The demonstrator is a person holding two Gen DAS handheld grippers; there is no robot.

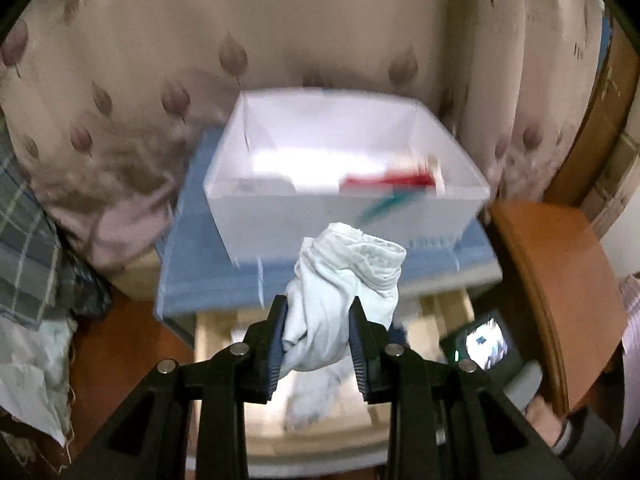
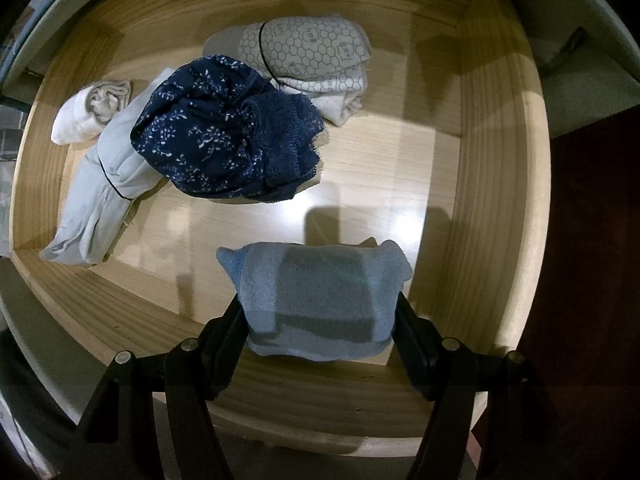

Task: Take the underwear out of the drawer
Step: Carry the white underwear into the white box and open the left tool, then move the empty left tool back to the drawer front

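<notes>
In the left wrist view my left gripper [image 1: 318,312] is shut on a white piece of underwear [image 1: 340,300], held in the air above the open wooden drawer [image 1: 216,332] and in front of a white box [image 1: 344,168]. In the right wrist view my right gripper [image 2: 320,312] looks down into the wooden drawer [image 2: 480,200]. Its jaws stand wide on either side of a light blue piece of underwear [image 2: 320,300] at the drawer's front. I cannot tell if the pads press it. Further in lie a navy floral lace piece [image 2: 224,132], a pale grey piece [image 2: 100,200], a honeycomb-patterned piece [image 2: 312,56] and a white roll [image 2: 88,112].
The white box stands on a blue surface [image 1: 208,280], with a red and green item [image 1: 392,182] inside. A leaf-patterned curtain [image 1: 160,60] hangs behind. A brown wooden board [image 1: 552,280] is to the right. The other gripper's screen [image 1: 486,346] shows at lower right.
</notes>
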